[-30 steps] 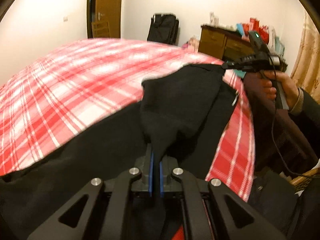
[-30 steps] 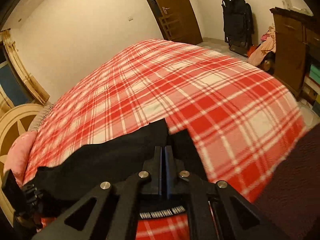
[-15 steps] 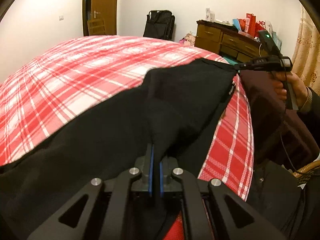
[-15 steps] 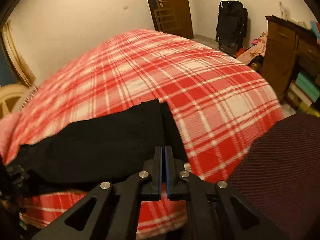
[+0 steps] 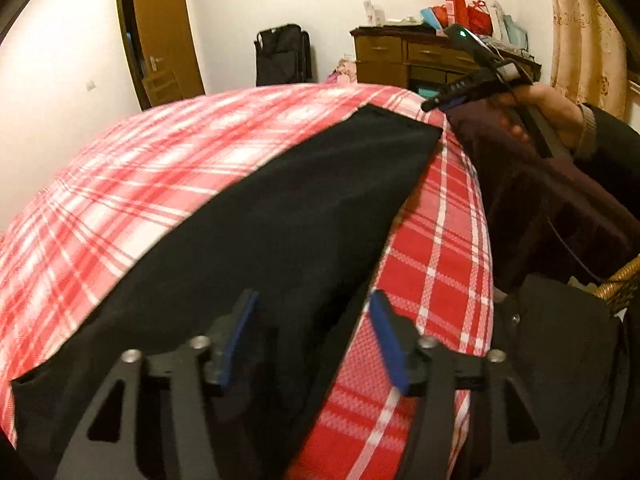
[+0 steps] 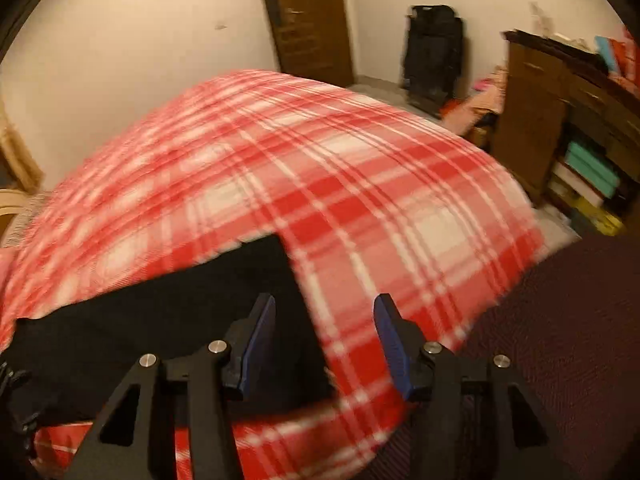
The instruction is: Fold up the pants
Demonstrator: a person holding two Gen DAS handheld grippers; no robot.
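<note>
Black pants [image 5: 304,208] lie flat in a long folded strip on the red plaid bed cover [image 5: 160,168]. My left gripper [image 5: 314,300] hovers over their near end; its jaws are opening, and the blue pads do not press on the cloth beneath. In the right wrist view the pants' [image 6: 180,320] far end runs to the left. My right gripper [image 6: 326,302] is also opening, straddling the pants' edge without pinching it. The left wrist view shows the right gripper [image 5: 460,94] in a person's hand [image 5: 552,108] at the pants' far corner.
The person's dark maroon clothing [image 5: 540,184] is against the bed's right edge. A wooden dresser [image 5: 400,60] with boxes on top, a black bag [image 5: 282,56] and a brown door [image 5: 168,40] line the far wall. A wicker edge [image 5: 620,284] shows at right.
Both grippers were shut on the black cloth and now stand apart, free of it. The lifted fold has dropped and the pants lie flat on the bed.
</note>
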